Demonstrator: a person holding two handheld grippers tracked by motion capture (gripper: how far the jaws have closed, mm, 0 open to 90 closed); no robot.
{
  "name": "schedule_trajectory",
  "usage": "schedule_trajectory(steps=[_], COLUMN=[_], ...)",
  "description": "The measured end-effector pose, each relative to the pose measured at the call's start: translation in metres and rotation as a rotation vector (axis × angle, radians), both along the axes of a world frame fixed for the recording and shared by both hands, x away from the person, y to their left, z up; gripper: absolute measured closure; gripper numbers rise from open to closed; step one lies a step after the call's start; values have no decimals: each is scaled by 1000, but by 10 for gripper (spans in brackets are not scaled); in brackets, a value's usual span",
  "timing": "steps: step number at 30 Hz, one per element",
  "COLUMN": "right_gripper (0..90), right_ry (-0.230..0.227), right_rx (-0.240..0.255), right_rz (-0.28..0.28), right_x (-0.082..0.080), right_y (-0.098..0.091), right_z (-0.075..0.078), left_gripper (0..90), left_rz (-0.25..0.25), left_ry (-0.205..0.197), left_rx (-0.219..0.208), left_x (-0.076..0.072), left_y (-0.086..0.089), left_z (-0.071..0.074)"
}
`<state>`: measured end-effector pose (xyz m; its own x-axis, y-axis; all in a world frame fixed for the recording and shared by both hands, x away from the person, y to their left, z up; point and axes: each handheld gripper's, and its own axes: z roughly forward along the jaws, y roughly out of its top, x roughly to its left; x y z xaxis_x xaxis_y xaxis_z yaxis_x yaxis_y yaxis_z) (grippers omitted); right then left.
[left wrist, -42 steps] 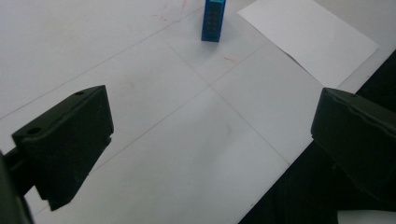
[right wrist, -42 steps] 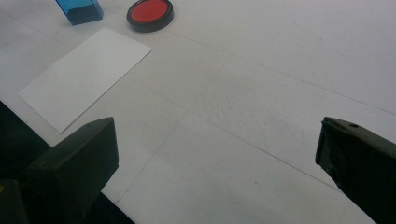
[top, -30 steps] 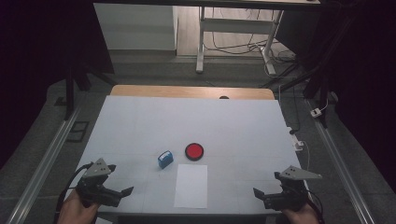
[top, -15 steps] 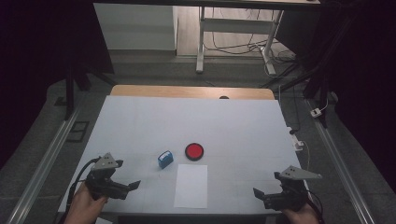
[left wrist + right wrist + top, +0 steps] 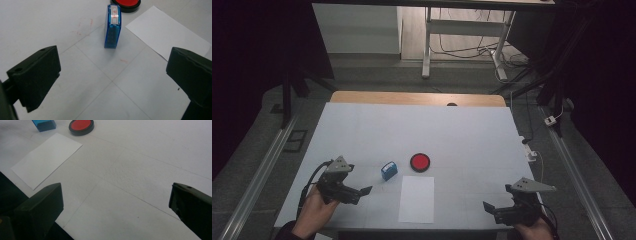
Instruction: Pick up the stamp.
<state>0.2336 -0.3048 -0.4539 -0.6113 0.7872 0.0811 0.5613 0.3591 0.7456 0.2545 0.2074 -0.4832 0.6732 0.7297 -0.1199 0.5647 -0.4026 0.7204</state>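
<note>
Left gripper view looks straight at the blue stamp (image 5: pixel 112 26), which stands on the tabletop (image 5: pixel 45 22) at about 12 o'clock from the left claw (image 5: pixel 110 82), centred in the gap between its two black jaws, which stand wide apart and hold nothing. The stamp's long axis runs nearly along the line of approach, its narrow end facing the claw, so its broad flanks already face the jaws. In the high view the stamp (image 5: pixel 388 170) sits at about 2 o'clock from the left claw (image 5: pixel 362 192) and near it, while the right claw (image 5: pixel 489 209), likewise spread and empty, lies well apart at the tabletop's near right corner; the left hand is plainly the nearer. Just beside the stamp at 3 o'clock is the red ink pad (image 5: pixel 420 162), and at 5 o'clock the white sheet of paper (image 5: pixel 417 198)
</note>
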Motion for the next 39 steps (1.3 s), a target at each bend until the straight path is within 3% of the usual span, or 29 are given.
schedule_trajectory(steps=[14, 20, 33, 39], right_gripper=[1, 1, 2, 1], right_ry=[3, 7, 8, 8], right_rx=[0, -4, -6, -6], right_rz=[3, 5, 12, 15], right_x=[0, 0, 0, 0], right_y=[0, 1, 1, 1], right_z=[0, 0, 0, 0], left_gripper=[0, 0, 0, 0], left_rz=[-15, -17, -49, -64], left_ry=[-16, -1, 11, 9], left_rx=[21, 5, 29, 64], left_x=[22, 31, 47, 53], left_y=[-17, -26, -44, -52], left_z=[-4, -6, -11, -14])
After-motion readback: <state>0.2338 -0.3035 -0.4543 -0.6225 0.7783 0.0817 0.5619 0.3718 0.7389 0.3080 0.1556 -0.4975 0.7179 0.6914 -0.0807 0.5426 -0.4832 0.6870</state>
